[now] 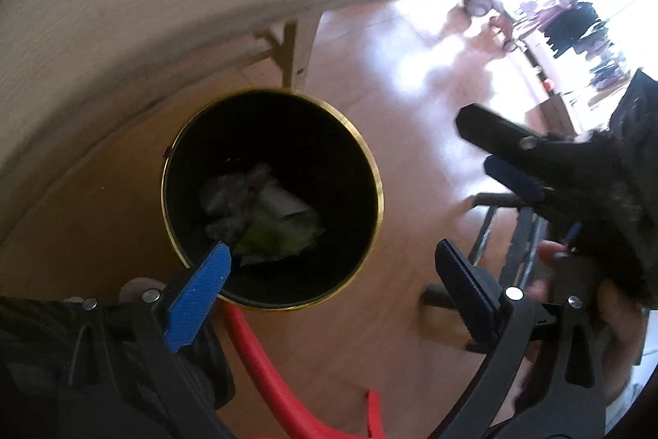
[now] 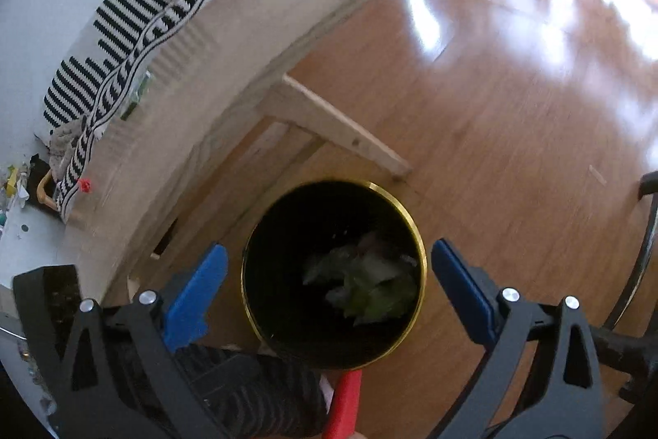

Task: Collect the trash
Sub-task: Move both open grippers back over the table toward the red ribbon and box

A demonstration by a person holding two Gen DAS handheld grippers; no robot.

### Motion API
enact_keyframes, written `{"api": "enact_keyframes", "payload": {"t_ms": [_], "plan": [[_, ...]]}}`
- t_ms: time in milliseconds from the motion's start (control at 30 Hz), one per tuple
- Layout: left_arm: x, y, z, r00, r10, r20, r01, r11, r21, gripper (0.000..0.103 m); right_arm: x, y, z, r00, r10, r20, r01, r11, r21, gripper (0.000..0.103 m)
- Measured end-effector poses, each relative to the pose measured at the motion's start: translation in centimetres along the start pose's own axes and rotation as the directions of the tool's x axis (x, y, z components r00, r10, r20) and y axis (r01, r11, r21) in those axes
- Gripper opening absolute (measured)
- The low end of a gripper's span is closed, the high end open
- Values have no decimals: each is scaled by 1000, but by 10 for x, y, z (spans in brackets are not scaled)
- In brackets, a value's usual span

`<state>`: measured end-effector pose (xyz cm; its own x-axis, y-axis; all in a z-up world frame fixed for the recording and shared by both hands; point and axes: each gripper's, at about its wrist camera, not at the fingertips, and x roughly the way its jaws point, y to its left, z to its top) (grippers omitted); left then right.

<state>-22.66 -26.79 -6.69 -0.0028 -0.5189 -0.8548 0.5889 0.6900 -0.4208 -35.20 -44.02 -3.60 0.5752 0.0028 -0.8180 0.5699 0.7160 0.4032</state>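
Observation:
A black trash bin with a gold rim (image 1: 372, 167) stands on the wooden floor beside the table; it also shows in the right wrist view (image 2: 419, 237). Crumpled white and green trash (image 1: 267, 221) lies at its bottom, and shows in the right wrist view too (image 2: 366, 286). My left gripper (image 1: 333, 266) is open and empty above the bin's near rim. My right gripper (image 2: 329, 266) is open and empty, its jaws spread to either side of the bin from above. The right gripper's dark fingers (image 1: 506, 138) show at the right of the left wrist view.
A light wooden table (image 2: 230, 68) with a slanted leg (image 2: 341, 126) stands just behind the bin. A black-and-white striped cloth (image 2: 123, 27) lies along its far side. A red object (image 1: 263, 369) and a dark chair frame (image 1: 514, 245) sit near the bin.

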Motion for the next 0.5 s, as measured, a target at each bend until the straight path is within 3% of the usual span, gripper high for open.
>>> {"api": "enact_keyframes", "payload": {"t_ms": [100,200,233,333,500], "plan": [[-28,-3,4,997,5,77,-7,1000,29,96,-8,8,3,998,-31,60,33,999,-30,96],[-72,3,14,974,86,210,-96,995,39,96,-15,21,10,993,-27,114,36,996,-77,96],[-86,9,19,959,119,258,-131,991,30,96,-17,30,14,991,-21,134,34,994,-102,96],[-130,50,34,885,284,369,-277,958,-72,96,-16,57,23,987,0,159,26,987,-161,96],[-168,129,44,806,473,356,-401,879,-259,96,2,121,41,984,41,173,9,961,-275,96]]}}
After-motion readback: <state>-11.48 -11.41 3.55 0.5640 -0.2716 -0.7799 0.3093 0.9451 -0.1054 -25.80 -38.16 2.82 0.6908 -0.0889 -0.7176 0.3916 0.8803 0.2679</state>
